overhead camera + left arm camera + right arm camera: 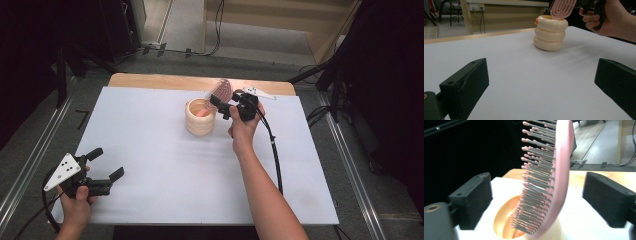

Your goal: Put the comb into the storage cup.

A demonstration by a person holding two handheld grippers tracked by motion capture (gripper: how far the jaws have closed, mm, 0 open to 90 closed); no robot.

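Right, the step in hand looks like stowing the pink hairbrush [554, 177] in the cream ribbed holder [200, 117]. The brush stands handle-down inside the holder, head sticking up and leaning right and far, bristles facing left in the right gripper view. The holder sits on the white table [165, 160], centre-far.

Right gripper [225, 102] is at the holder's right rim, jaws spread either side of the brush head with daylight on both sides (so not pinching it, as far as that view shows). My read: placement is basically done and this is the release.

Left gripper [102, 167] hangs low over the near-left corner, jaws spread wide, nothing between them, well apart from the holder.

Next move, as I judge it: back the right gripper straight off to the right and up, keeping both jaws clear of the bristles. Clipping the head could tip the brush or drag the holder, which looks light.

Count: one hairbrush, one holder, two grippers. There's something orange [536, 21] at the holder's rim, can't tell what.
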